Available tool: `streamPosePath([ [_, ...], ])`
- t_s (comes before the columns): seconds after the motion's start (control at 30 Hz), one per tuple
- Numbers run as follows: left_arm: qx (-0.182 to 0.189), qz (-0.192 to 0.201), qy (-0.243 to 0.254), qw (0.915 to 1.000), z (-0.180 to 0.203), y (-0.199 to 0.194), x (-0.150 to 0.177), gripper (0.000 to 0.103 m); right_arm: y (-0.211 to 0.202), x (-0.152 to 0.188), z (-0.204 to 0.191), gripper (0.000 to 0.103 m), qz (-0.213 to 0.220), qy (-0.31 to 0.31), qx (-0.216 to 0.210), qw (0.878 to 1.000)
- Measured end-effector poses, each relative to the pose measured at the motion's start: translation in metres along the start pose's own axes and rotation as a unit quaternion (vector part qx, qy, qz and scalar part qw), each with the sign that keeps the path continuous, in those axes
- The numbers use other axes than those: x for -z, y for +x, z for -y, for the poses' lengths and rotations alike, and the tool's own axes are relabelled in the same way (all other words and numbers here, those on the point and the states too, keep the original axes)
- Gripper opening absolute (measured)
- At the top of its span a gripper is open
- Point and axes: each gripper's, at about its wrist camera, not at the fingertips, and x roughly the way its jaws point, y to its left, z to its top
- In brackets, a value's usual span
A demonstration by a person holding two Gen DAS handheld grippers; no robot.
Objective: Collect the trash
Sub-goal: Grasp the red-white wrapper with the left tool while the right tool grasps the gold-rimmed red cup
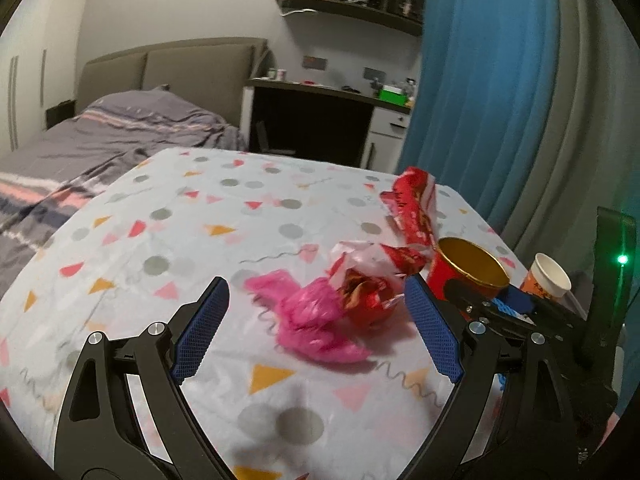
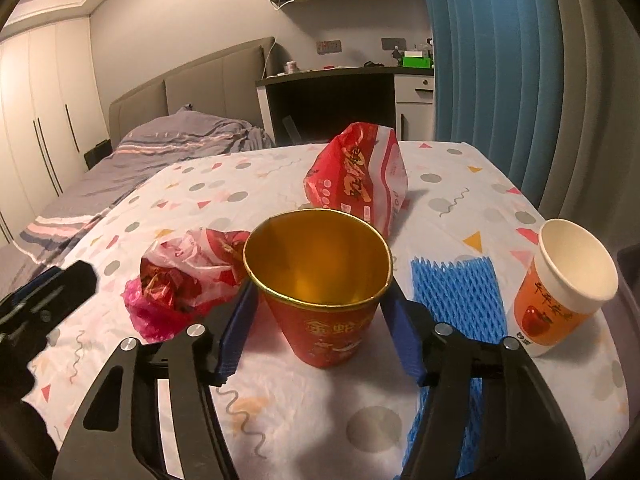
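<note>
A crumpled pink plastic bag (image 1: pixel 316 320) with a red foil wrapper (image 1: pixel 366 298) lies on the patterned tablecloth (image 1: pixel 168 240). My left gripper (image 1: pixel 318 320) is open and wide, its pads on either side of that heap. My right gripper (image 2: pixel 318 320) is shut on a red paper cup with a gold inside (image 2: pixel 320 288), which stands upright; the cup also shows in the left wrist view (image 1: pixel 468 272). The pink bag and wrapper heap shows left of the cup in the right wrist view (image 2: pixel 180 284).
A red and white snack bag (image 2: pixel 360 176) lies behind the cup. A blue foam net (image 2: pixel 456 296) and an orange paper cup (image 2: pixel 568 284) are to the right. A bed (image 1: pixel 100 140), a desk (image 1: pixel 320 120) and a blue curtain (image 1: pixel 480 80) lie beyond the table.
</note>
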Motion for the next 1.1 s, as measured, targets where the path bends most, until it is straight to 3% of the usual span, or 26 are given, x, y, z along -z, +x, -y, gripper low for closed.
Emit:
streamPosePath([
  [0.13,0.022,-0.017,-0.005,0.9996,0.002,0.017,-0.003,0.084,-0.004,0.001,0.002,0.055,0.006,0.002,-0.004,1.000],
  [0.33,0.031,-0.030,-0.009,0.9990,0.004,0.032,-0.007,0.070,-0.012,0.001,0.003,0.055,0.019,-0.001,0.005,1.000],
  [0.47,0.054,-0.048,-0.002,0.9974,0.010,0.043,-0.009,0.048,-0.017,-0.003,0.005,0.055,0.024,0.005,0.004,1.000],
  [0.7,0.065,-0.053,0.013,0.9964,0.019,0.049,-0.012,0.022,-0.029,-0.005,0.009,0.055,0.034,0.009,0.003,0.999],
  [0.9,0.070,-0.046,0.016,0.9963,0.023,0.045,-0.012,0.013,-0.041,-0.003,0.013,0.054,0.041,0.012,0.004,0.999],
  [1.1,0.097,-0.020,0.006,0.9951,0.026,0.018,-0.023,0.012,-0.062,-0.003,0.021,0.054,0.057,0.019,0.004,0.998],
])
